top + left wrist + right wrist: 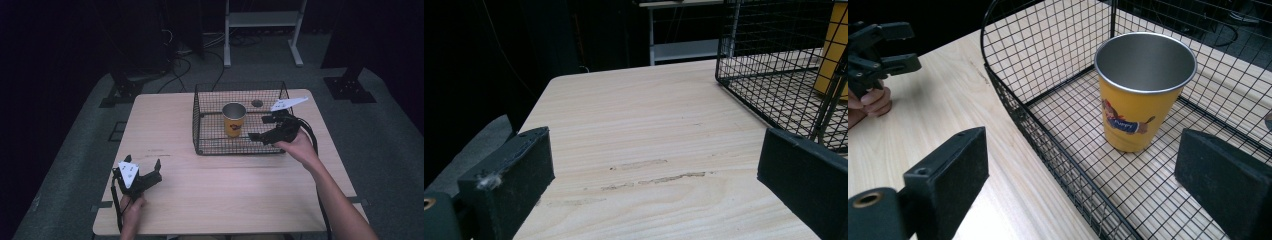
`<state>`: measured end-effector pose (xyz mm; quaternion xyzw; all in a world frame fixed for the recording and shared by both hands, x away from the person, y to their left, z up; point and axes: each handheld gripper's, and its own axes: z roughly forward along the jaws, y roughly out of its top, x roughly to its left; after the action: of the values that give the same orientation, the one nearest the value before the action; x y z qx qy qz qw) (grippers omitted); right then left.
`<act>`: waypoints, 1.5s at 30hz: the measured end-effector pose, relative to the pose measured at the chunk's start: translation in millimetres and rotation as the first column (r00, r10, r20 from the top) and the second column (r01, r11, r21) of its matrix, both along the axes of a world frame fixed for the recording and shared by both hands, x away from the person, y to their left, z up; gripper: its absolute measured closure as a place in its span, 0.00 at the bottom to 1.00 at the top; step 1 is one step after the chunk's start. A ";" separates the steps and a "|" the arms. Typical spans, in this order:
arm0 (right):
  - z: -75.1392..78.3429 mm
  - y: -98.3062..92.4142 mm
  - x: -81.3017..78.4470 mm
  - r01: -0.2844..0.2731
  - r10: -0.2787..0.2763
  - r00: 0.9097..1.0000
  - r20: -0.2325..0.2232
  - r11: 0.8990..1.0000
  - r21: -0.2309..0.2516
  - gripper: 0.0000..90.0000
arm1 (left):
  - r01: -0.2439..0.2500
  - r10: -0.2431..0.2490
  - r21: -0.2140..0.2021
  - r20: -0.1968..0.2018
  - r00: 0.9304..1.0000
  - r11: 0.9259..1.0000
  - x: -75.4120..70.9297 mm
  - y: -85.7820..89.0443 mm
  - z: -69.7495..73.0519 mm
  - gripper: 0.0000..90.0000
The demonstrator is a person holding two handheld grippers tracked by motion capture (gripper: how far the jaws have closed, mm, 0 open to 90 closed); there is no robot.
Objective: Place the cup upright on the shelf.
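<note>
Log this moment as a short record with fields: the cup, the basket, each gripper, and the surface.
cup: yellow cup with a metal inside, upright, empty, standing in the basket
basket: black wire basket on the far right part of the table, open at the top
right gripper: right gripper jaws open, over the basket's right side, aimed at the cup, not touching it
left gripper: left gripper jaws open, holding nothing, low over the near left of the table
surface: light wooden table, with faint scuff marks
</note>
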<state>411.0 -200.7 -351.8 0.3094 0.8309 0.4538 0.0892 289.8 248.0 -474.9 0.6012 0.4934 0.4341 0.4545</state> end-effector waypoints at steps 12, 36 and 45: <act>-11.4 -8.6 -18.6 -0.012 0.012 1.000 0.002 1.000 0.018 0.07 | -0.003 0.003 0.000 -0.003 1.000 1.000 0.1 0.0 0.0 0.01; -37.8 -25.6 -49.3 -0.022 0.023 1.000 -0.010 0.999 0.037 0.07 | -0.005 0.005 0.001 -0.006 1.000 1.000 0.1 0.1 0.0 0.01; -44.5 -32.1 -58.5 -0.017 0.018 1.000 -0.011 0.999 0.045 0.07 | -0.006 0.006 0.003 -0.006 1.000 1.000 0.1 -0.1 0.0 0.01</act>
<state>352.5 -232.9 -396.3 0.3066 0.8236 0.4715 0.0736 289.9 247.9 -475.0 0.6018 0.4961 0.4341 0.4509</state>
